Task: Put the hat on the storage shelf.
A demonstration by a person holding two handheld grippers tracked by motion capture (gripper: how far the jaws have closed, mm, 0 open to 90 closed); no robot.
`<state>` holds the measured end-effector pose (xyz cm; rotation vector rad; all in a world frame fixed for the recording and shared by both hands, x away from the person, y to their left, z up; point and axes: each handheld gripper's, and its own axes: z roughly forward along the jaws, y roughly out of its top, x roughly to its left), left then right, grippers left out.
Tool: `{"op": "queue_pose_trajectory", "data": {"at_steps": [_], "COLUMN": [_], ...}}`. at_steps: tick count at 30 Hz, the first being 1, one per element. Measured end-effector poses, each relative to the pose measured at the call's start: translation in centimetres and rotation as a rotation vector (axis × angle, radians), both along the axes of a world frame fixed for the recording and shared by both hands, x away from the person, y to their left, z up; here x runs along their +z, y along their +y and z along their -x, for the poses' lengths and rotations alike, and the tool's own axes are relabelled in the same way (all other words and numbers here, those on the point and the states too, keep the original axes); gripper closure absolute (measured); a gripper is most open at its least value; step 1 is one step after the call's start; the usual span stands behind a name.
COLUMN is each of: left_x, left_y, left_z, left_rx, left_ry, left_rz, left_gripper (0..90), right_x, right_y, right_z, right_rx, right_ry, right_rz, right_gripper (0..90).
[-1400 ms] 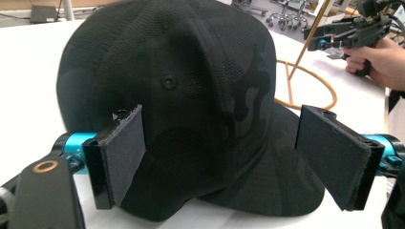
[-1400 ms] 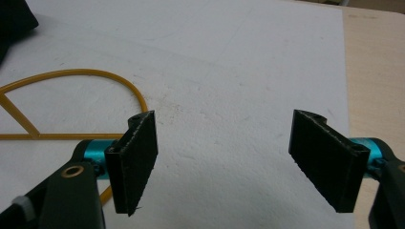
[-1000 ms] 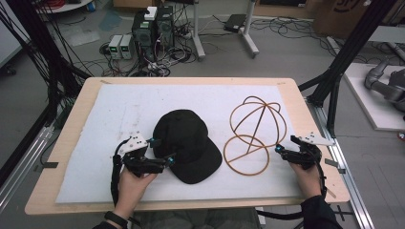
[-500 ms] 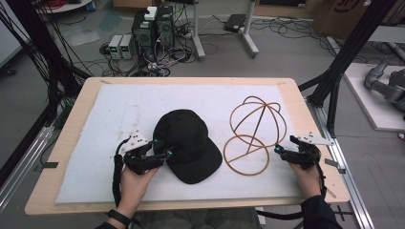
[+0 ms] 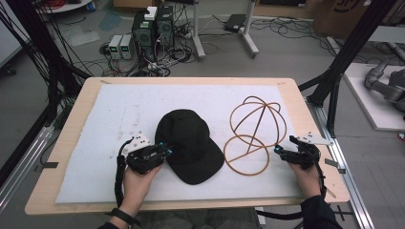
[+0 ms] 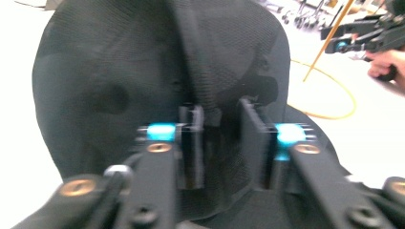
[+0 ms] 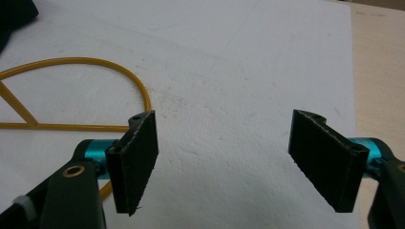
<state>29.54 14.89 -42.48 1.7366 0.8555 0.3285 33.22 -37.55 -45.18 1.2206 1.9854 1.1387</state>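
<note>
Left gripper (image 5: 165,150) is seen at the left edge of the black cap (image 5: 191,143), on the white mat (image 5: 95,119). In the left gripper view the jaws are narrowed on a fold of the cap's mesh fabric, with cloth bunched between the pads (image 6: 191,143); the frame is blurred, so a firm pinch is likely but not certain. The cap's crown rises just ahead of the jaws and its brim lies toward the person's side, to the right of the claw. The cap is resting flat on the mat, not lifted.

Just right of the cap stands the wire hat stand (image 5: 255,131), a yellow-brown domed frame joined to a round base ring, near the cap's brim but apparently apart from it. Nothing is set on it.

Right gripper (image 5: 279,151) is held just beyond the right side of the stand's base ring. Its jaws are spread wide and empty; in the right gripper view the ring's curve (image 7: 95,64) passes left of and ahead of the left pad, untouched, with bare mat between the pads.

Progress, as judged: early. Cap grasp being made or just made; stand not yet steadied. Left to do: lifting the cap, carrying it right, and seating it over the dome.
</note>
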Motion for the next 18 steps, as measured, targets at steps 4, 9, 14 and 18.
{"op": "queue_pose_trajectory", "data": {"at_steps": [4,9,14,18], "left_x": [-0.2,-0.2,1.0,2.2], "left_y": [0.6,0.9,1.1,1.6], "left_z": [0.0,0.0,0.3,0.7], "left_rx": [-0.010,-0.039,-0.058,-0.058], "left_ry": [0.019,0.020,-0.015,-0.057], "left_rz": [0.049,0.088,0.124,0.148], "left_gripper": [83.5,87.4,87.7,87.8], "right_x": [0.0,0.0,0.0,0.0], "right_y": [0.0,0.1,0.1,0.2], "right_z": [0.0,0.0,0.0,0.0], "right_rx": [0.002,0.002,0.003,0.005], "right_ry": [0.001,-0.001,-0.001,-0.002], "right_rz": [0.001,0.007,0.009,0.013], "right_gripper": [25.0,25.1,25.1,25.1]}}
